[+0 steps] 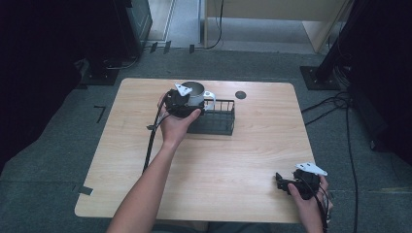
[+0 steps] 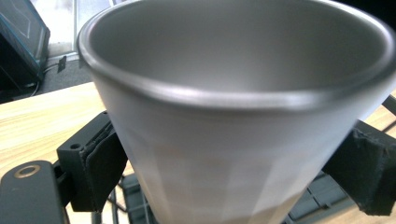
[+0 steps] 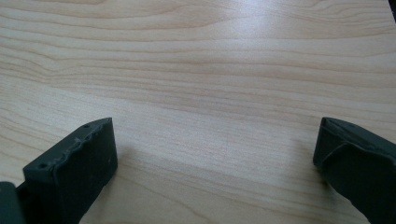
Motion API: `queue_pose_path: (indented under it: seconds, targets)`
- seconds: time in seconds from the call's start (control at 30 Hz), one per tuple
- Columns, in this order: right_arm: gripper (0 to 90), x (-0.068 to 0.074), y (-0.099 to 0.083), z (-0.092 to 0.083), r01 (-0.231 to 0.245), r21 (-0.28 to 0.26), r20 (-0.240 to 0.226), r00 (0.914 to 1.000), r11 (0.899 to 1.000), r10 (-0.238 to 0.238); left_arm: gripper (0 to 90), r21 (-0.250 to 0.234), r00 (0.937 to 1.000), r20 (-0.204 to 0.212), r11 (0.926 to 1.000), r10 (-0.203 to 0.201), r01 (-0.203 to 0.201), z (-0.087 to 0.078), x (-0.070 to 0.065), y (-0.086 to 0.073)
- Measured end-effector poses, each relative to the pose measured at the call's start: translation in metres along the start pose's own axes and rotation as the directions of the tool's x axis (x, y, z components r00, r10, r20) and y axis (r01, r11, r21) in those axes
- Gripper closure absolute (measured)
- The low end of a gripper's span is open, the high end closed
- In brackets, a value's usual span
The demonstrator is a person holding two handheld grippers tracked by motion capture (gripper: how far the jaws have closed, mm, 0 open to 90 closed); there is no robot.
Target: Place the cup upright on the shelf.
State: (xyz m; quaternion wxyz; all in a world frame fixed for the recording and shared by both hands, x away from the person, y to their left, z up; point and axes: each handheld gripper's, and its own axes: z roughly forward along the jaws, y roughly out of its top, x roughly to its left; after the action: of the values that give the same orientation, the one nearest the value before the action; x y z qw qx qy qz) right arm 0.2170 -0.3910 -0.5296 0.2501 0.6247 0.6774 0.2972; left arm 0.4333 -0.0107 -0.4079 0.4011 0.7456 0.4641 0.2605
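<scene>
Left gripper [image 1: 187,99] clamped, arm stretched forward, right gripper [image 1: 282,180] jaws apart, held low

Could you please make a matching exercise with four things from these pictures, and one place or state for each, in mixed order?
Things:
1. metal cup
2. wire basket
3. right gripper
4. dark round spot

Places or states:
A. open, above bare wood at the near right of the table
B. on the tabletop beyond the basket
C. clamped between the left gripper's pads
D. black, standing at the middle of the far side of the table

Pairs: 1-C, 2-D, 3-A, 4-B
</scene>
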Motion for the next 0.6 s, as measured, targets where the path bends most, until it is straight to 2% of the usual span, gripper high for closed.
queue_pose_path:
  seconds: [0.37,0.6]
  targets:
    - [0.0,0.000,0.000,0.000,0.001,0.000,0.000,1.0000,1.000,-0.001,8.9,0.019,0.9999,0.001,0.9997,0.013,-0.013,0.009,-0.005,-0.009]
    - [0.0,0.000,0.000,0.000,0.002,0.001,0.000,1.0000,1.000,-0.002,9.1,0.001,0.9999,-0.004,0.9999,0.013,-0.013,0.007,-0.006,-0.014]
